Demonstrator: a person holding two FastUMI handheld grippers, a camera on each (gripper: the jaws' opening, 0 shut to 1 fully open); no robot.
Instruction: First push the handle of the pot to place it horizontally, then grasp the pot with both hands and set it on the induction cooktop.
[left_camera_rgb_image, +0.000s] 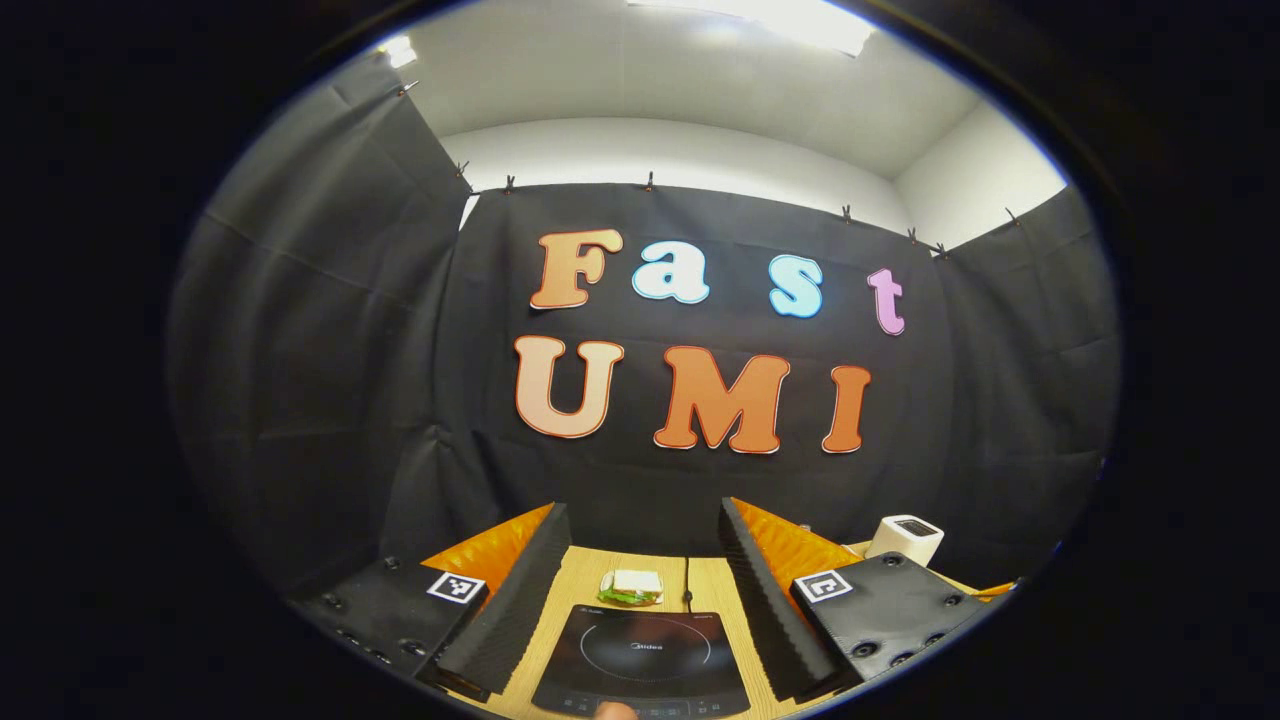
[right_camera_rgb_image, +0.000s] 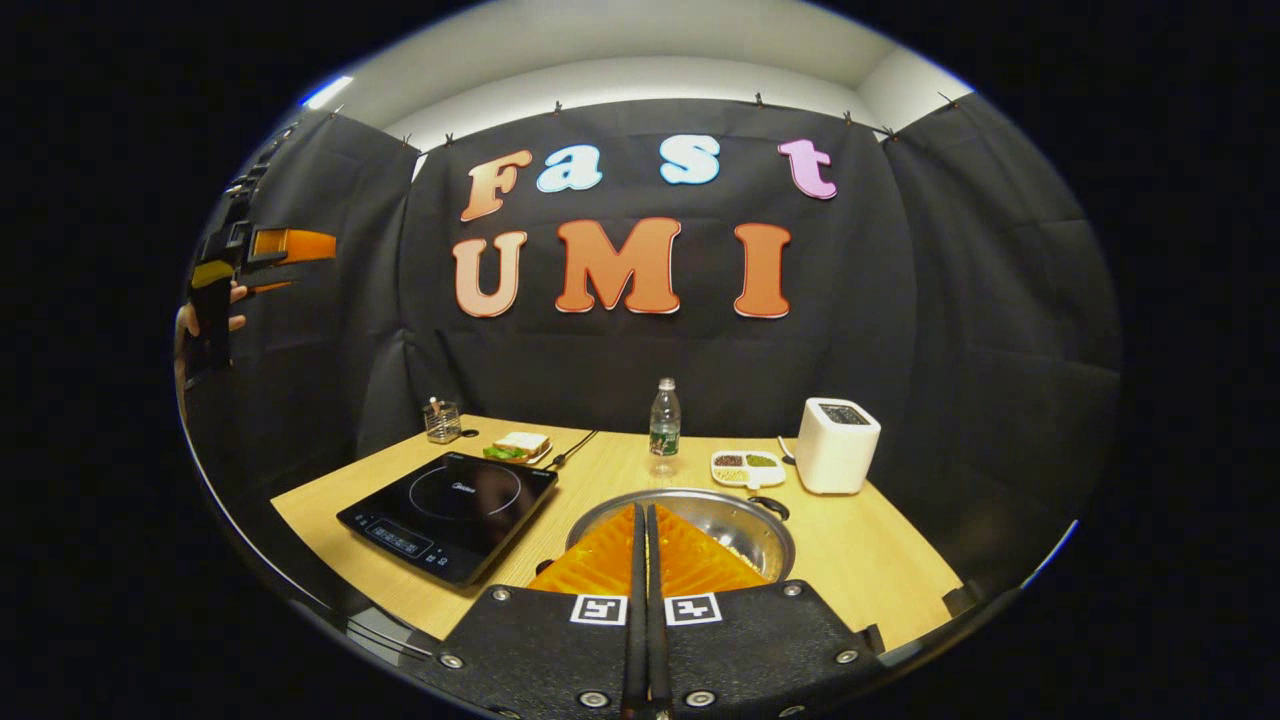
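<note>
Pot (right_camera_rgb_image: 700, 525) sits directly ahead of your right tongs (right_camera_rgb_image: 645, 560), pressed together and empty; its handle (right_camera_rgb_image: 768, 507) seems to point far-right. Left tongs (left_camera_rgb_image: 640, 590), spread wide, hang above the cooktop (left_camera_rgb_image: 645, 660)

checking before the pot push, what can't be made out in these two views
- Pot, right gripper view: its near side and most of the inside hide behind the right gripper, whose fingers stand together; one small handle shows on the far rim.
- Induction cooktop, left gripper view: near edge cut off by the picture's edge.
- Divided dish, right gripper view: contents too small to tell.
</note>
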